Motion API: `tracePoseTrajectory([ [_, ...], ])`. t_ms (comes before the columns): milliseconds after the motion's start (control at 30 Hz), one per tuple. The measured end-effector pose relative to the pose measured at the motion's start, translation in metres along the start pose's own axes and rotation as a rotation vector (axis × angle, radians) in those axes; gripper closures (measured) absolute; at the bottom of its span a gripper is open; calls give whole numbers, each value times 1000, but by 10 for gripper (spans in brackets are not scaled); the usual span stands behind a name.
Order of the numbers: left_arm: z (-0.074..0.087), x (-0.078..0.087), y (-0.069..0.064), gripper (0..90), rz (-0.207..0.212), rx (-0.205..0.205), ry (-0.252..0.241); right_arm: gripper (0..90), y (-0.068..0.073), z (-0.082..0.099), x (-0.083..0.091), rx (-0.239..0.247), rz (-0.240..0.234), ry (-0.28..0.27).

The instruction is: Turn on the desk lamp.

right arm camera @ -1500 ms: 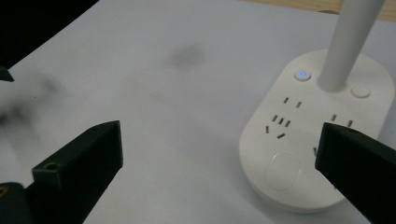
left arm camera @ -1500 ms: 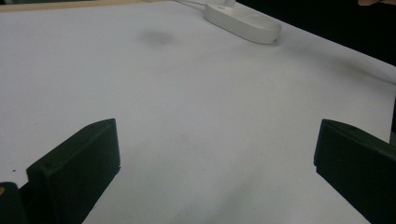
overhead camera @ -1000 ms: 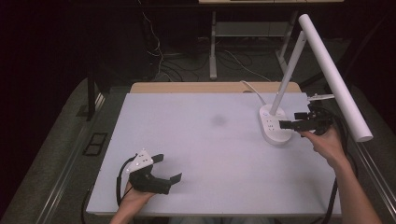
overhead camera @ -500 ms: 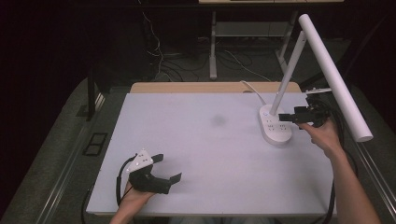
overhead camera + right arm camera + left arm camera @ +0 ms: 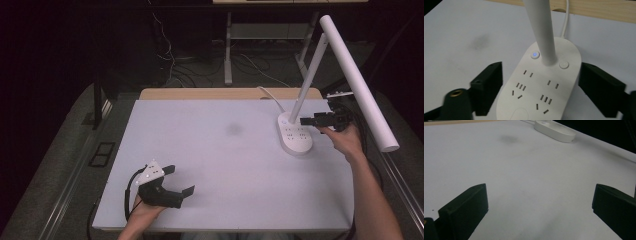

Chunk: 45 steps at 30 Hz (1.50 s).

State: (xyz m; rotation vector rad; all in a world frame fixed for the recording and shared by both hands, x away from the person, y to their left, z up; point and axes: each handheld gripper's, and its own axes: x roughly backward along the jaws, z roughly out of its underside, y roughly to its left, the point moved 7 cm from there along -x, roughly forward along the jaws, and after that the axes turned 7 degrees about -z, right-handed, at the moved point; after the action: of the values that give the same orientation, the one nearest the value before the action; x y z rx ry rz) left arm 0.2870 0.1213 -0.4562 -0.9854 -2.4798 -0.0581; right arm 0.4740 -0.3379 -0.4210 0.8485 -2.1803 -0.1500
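Observation:
A white desk lamp stands at the table's right side, on an oval base [image 5: 294, 135] with several sockets. Its stem [image 5: 309, 76] slants up to a long white tube head [image 5: 359, 82]. My right gripper [image 5: 309, 121] is open, hovering over the base from the right. In the right gripper view its jaws stand on either side of the base [image 5: 544, 87], behind the stem [image 5: 541, 30]; a small button glows blue [image 5: 535, 54] beside a plain one [image 5: 564, 65]. My left gripper [image 5: 181, 181] rests open near the table's front left, nothing between its jaws [image 5: 536, 205].
The white table top [image 5: 220, 145] has a faint dark smudge [image 5: 233, 129] at its middle. A wooden strip [image 5: 220, 93] runs along its far edge, and the lamp's white cord [image 5: 267, 95] leads off over it. Dark floor with cables lies beyond.
My right gripper has moved left and a little away from the person, closing in over the lamp base. The left gripper has stayed put.

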Motion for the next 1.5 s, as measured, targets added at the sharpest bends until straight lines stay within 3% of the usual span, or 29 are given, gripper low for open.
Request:
tracePoseTrajectory([
  [533, 0, 1, 2, 0, -8, 1, -1, 421, -21, 4, -19, -27, -2, 8],
  [1033, 0, 2, 3, 0, -15, 0, -4, 719, -31, 5, -40, -11, 71, -2],
  [1167, 0, 2, 4, 0, -18, -2, -3, 774, -33, 5, -43, -4, 79, 1],
  [1267, 0, 2, 3, 0, -19, -2, -3, 868, -34, 5, -45, -14, 76, -9],
  [1500, 0, 2, 4, 0, -21, -1, -2, 894, -37, 2, -45, -35, 64, -45],
])
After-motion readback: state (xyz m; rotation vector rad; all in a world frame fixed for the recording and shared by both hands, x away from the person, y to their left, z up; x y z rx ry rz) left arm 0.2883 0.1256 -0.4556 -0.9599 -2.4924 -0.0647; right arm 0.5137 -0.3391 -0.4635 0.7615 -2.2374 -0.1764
